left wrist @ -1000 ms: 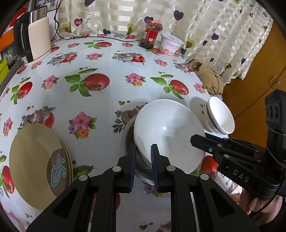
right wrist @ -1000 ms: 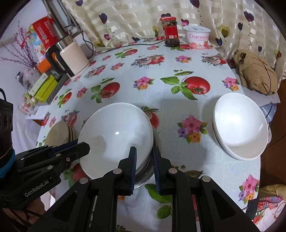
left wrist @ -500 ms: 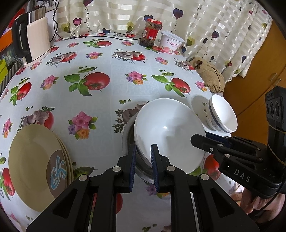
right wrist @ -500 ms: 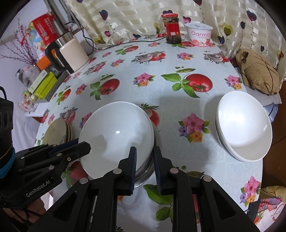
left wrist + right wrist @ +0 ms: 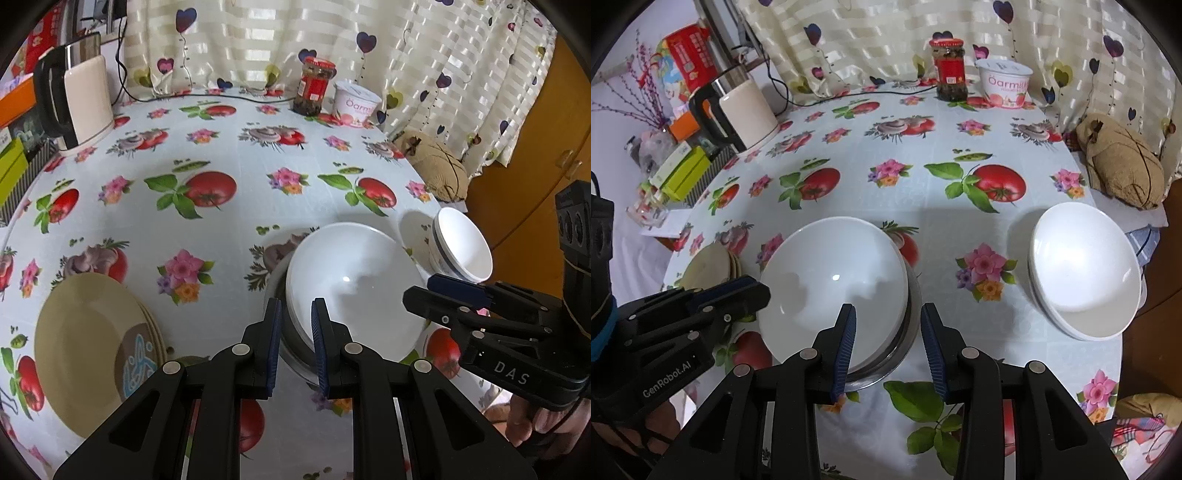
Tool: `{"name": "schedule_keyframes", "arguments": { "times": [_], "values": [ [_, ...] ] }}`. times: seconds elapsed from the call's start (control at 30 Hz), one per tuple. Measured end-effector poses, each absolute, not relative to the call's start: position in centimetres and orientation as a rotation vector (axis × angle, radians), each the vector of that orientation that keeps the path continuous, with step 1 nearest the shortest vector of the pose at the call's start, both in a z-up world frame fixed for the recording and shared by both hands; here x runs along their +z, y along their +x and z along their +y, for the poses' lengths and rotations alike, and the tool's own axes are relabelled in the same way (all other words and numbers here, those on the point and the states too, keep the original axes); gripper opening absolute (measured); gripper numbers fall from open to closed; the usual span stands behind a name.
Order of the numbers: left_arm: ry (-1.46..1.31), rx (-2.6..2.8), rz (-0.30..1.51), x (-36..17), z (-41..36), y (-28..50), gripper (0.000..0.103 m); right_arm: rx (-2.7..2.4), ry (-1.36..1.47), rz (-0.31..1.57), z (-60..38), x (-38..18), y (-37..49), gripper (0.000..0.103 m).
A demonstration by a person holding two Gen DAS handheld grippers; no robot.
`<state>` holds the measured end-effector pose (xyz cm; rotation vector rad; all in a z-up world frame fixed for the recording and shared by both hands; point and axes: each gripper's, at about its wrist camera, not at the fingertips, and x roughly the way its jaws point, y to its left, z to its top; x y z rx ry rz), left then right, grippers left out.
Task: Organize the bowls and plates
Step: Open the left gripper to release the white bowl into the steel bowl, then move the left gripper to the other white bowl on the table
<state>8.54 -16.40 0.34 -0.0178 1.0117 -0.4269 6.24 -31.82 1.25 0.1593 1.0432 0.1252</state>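
Since the earlier frames the right hand-held gripper [image 5: 888,330] has been parted and is opening, its pads now clear of the rim of the white bowl [image 5: 833,286] between them. That rim is clamped by the left hand-held gripper [image 5: 296,319]. Beneath the white bowl a metal bowl [image 5: 908,332] is seen on the bench [image 5: 229,229]; stacked white bowls [image 5: 1084,275] lie to the right, beige plates [image 5: 88,347] to the left

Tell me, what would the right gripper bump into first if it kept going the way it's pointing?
Probably the metal bowl's rim under the big white bowl. The right gripper is opening with that edge straddled between its fingers; depth is hard to judge.
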Motion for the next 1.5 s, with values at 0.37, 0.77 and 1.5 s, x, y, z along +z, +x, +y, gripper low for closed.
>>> {"name": "schedule_keyframes", "arguments": {
  "times": [0.37,0.77,1.5],
  "values": [
    [0.008,-0.429,0.925,2.9,-16.9,8.0,0.017,0.122,0.150,0.983,-31.9,3.7,5.4,0.036],
    [0.034,-0.456,0.863,5.2,-18.3,7.3,0.017,0.115,0.149,0.924,-32.3,6.2,4.5,0.036],
    [0.079,-0.482,0.857,5.5,-20.7,7.3,0.017,0.087,0.185,0.894,-34.6,6.8,3.5,0.036]
  ]
}}
